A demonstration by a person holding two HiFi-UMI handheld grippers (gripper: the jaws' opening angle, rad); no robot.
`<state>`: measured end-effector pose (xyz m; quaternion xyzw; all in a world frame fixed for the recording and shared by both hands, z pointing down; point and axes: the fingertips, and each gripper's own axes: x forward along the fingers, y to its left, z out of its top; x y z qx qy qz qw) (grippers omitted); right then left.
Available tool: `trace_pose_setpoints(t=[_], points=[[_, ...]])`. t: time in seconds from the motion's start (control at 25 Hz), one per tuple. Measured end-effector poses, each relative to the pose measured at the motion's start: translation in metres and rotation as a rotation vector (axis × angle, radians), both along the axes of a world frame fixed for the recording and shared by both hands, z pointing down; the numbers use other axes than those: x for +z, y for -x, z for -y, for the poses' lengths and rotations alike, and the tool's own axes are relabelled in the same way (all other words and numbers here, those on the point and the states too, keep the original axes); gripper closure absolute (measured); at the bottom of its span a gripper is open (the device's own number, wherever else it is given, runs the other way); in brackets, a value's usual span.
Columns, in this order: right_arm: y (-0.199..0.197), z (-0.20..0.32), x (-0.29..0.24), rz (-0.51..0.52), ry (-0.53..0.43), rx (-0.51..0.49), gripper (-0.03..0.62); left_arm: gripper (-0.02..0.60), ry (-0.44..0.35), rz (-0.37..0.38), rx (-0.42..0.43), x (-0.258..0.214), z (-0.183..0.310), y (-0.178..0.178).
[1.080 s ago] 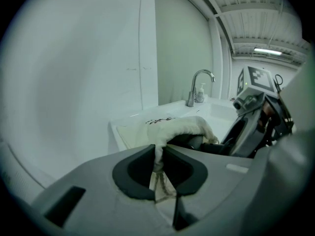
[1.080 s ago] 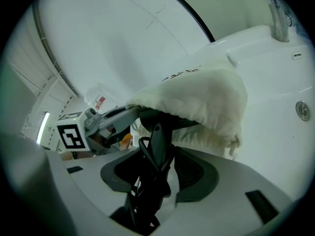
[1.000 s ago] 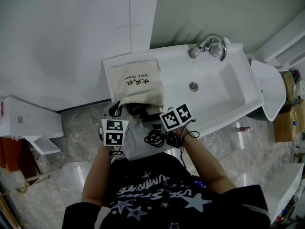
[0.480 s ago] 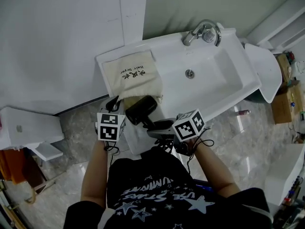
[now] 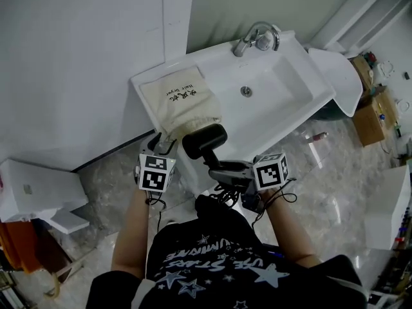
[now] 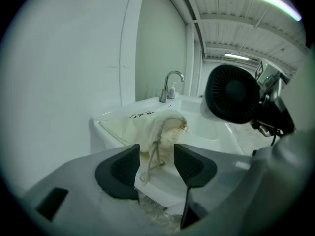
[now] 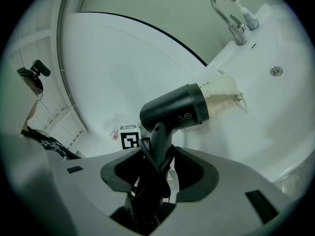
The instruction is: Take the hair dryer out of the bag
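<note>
The black hair dryer (image 5: 205, 140) is out of the cream cloth bag (image 5: 177, 98) and hangs in the air in front of the bag's mouth. My right gripper (image 5: 217, 170) is shut on its handle, with the cord wrapped round it (image 7: 153, 146); the barrel (image 7: 174, 109) points toward the bag (image 7: 224, 100). My left gripper (image 5: 164, 147) sits just before the bag's mouth and its jaws have just been opening. The bag's drawstring (image 6: 157, 140) dangles in line with the gap, untouched by the pads. The left gripper (image 6: 155, 157) also sees the dryer's rear grille (image 6: 231, 93).
The bag lies on the left ledge of a white sink (image 5: 290, 85) with a chrome faucet (image 5: 254, 38) at the back. A white wall panel (image 5: 84, 50) stands to the left. A white fixture (image 5: 335, 69) and cardboard boxes (image 5: 370, 105) are at the right.
The right gripper has drawn the hair dryer out of the bag's mouth, up and toward the person. The left gripper has let go of the bag's edge and opened.
</note>
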<state>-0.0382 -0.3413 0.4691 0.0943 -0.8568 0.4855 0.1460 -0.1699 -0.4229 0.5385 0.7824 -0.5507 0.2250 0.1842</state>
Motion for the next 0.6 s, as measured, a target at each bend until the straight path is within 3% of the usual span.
trace_pose_setpoints(t=[0.4, 0.6], points=[[0.013, -0.073, -0.036, 0.116, -0.109, 0.318, 0.396, 0.359, -0.111, -0.069, 0.1, -0.033, -0.127, 0.013], [0.005, -0.103, -0.043, 0.119, -0.124, 0.449, 0.396, 0.376, -0.157, -0.095, 0.147, -0.047, -0.169, 0.009]])
